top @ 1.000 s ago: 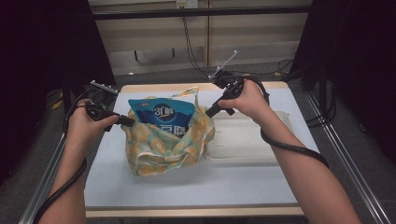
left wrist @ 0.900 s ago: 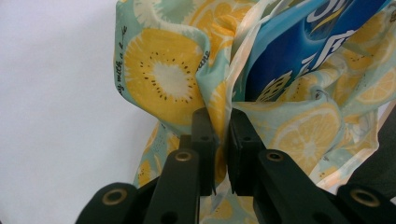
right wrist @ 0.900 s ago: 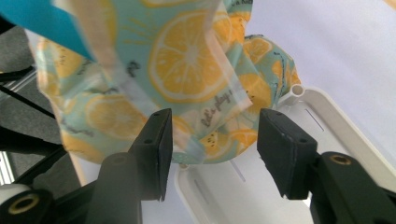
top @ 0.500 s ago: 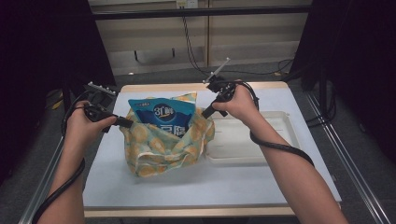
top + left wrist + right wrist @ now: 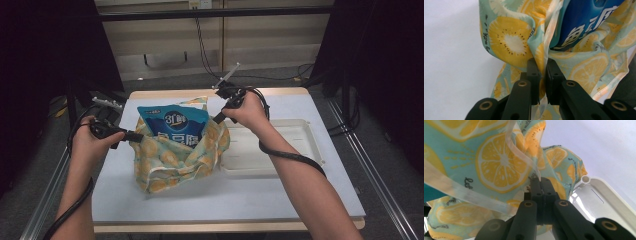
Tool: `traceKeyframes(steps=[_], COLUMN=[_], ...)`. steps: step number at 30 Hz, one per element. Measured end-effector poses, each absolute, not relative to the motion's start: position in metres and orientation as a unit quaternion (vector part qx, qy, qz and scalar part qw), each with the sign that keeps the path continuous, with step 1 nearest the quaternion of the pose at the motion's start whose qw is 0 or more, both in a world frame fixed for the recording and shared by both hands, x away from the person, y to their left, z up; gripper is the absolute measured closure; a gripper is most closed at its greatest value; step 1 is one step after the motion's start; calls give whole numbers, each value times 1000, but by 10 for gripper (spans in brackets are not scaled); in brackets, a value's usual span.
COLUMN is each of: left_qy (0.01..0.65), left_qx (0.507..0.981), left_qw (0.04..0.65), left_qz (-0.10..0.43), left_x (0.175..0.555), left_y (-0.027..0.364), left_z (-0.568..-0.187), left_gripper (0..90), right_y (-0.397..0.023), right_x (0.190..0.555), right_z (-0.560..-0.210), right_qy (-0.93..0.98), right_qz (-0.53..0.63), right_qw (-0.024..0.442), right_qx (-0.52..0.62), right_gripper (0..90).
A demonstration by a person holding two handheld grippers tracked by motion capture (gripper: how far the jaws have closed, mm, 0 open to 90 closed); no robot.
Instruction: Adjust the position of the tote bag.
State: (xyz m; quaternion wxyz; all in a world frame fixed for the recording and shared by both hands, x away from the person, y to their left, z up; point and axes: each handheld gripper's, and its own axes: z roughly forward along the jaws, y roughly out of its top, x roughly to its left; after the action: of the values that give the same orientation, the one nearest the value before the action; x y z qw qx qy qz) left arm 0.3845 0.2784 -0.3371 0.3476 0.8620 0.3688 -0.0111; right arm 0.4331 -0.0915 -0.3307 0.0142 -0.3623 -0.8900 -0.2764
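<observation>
A lemon-print cloth bag point(image 5: 172, 160) stands in the middle of the table with a blue snack packet point(image 5: 174, 125) sticking out of its mouth. My left gripper point(image 5: 136, 136) is shut on the bag's left rim; in the left gripper view a fold of the bag point(image 5: 509, 40) is pinched between the tips point(image 5: 543, 67), just below the packet point(image 5: 584, 22). My right gripper point(image 5: 218, 119) is at the bag's right rim. Its jaws have just been closing and now meet point(image 5: 541, 182) on the bag's thin translucent edge strip point(image 5: 524, 160).
A shallow white tray point(image 5: 305, 150) lies on the white table point(image 5: 240, 200) right of the bag, its corner point(image 5: 604, 195) close beside the right gripper. Cables trail from both grippers. Dark floor and rails border the table on both sides.
The right hand has sunk a little toward the bag's right rim and its forearm has swung off the tray. The left hand and the bag have stayed put.
</observation>
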Motion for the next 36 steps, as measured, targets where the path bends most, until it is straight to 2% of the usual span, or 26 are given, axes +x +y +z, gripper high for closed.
traceKeyframes(steps=[8,14,36], left_qy=[374,379,380], left_qx=[856,860,860], left_qw=[357,342,340], left_qz=[5,17,10], left_x=[377,371,367], left_y=[278,275,271], left_z=[-345,-348,-365], left_gripper=[831,831,836], right_y=[-92,-93,-96], right_x=[435,435,437], right_z=[-335,-338,-366], right_qy=[-885,-888,-879], right_qz=[-281,-276,-281], right_qw=[16,20,34], right_qx=[-370,-368,-383], right_gripper=[900,900,900])
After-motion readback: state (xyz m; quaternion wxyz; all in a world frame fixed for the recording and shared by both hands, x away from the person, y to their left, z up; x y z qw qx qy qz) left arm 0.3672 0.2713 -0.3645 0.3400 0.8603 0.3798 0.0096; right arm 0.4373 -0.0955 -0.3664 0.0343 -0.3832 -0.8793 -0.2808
